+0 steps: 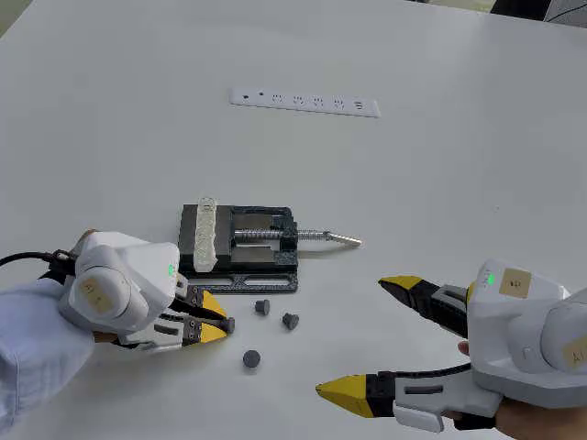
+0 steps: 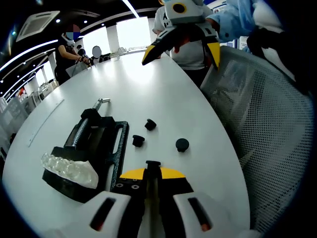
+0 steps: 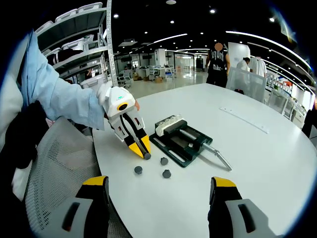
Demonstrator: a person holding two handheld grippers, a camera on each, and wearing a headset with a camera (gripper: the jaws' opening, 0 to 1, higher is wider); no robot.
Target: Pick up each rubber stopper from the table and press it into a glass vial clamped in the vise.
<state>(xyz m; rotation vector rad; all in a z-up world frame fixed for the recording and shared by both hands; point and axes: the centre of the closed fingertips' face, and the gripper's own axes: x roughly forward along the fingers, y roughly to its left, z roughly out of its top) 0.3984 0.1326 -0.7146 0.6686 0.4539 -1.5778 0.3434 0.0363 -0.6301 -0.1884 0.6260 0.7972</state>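
Progress: early. Your left gripper (image 1: 220, 326) has its jaws pinched almost together on one rubber stopper (image 1: 228, 324). It is held at the yellow tips just over the table (image 1: 440, 165), close beside the near side of the vise (image 1: 266, 249).

Three loose stoppers (image 1: 290, 321) lie between the vise and the table's near edge. Two sit close to the vise base and one is nearer you.

The vials (image 1: 207, 231) stand in a row, clamped upright in the vise. No dark plug shows in any mouth, so I judge none seated yet. That leaves four stoppers to press, the held one first.

Your right gripper (image 1: 365, 337) hangs toward the table's near right, jaws spread wide with nothing between them.

Materials:
- **Stoppers:** dark grey and matte, a broad round head on a narrower plug. They probably grip well and give a little.
- **Vials:** clear glass with rounded, glinting tops.
- **Vise:** black metal, with a bare steel screw (image 1: 316, 236) pointing toward the table's right edge.
- **Table:** white and smooth.
- **Power strip** (image 1: 303, 101)**:** flat and white, lying toward the far edge.
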